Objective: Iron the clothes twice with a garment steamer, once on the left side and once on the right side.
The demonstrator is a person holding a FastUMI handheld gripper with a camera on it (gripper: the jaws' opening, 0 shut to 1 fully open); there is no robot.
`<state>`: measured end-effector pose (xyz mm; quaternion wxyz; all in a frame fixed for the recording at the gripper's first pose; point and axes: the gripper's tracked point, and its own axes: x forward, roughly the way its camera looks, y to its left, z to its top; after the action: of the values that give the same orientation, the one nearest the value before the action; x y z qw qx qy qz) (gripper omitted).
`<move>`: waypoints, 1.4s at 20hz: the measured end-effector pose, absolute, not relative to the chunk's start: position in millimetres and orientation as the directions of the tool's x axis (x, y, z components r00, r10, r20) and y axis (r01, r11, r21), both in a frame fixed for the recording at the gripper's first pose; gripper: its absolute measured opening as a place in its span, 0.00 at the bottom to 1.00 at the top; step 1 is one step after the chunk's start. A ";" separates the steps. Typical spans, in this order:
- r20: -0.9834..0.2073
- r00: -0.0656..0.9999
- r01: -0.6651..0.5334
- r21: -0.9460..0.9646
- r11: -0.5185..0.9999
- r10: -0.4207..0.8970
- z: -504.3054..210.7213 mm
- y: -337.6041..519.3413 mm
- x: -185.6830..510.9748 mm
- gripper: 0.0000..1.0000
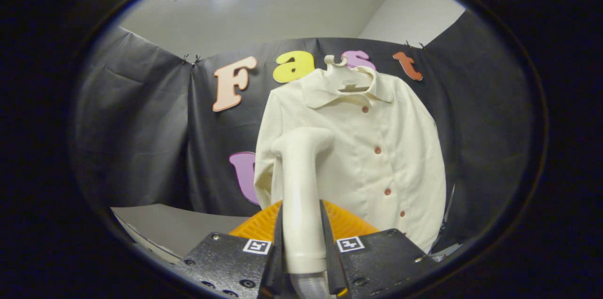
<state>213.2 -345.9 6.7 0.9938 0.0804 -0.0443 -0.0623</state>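
1. A cream steamer (301,195) is held upright in the claw (304,247); both fingers are pressed against the sides of its handle, and a ribbed hose leaves its lower end.
2. The steamer's long axis runs straight up between the fingers, and its head is bent forward at the top, toward the shirt (377,148).
3. The shirt, cream with a row of reddish buttons, is hung on a hanger (341,70) against the booth wall, directly beyond the claw.
4. The steamer head is seen over the shirt's left half, beside the sleeve and level with the chest; whether it touches the cloth cannot be told.
5. The button row lies to the right of the head, so the right half is judged to call for a sideways shift.
6. A grey counter (179,228) lies low to the left, its far edge meeting the wall.
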 end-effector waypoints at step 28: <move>-0.109 0.991 0.106 0.291 0.951 -0.077 -165.8 -384.6 163.9 0.36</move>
<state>163.9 -384.6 -165.8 0.9865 0.1497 0.0483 -0.0463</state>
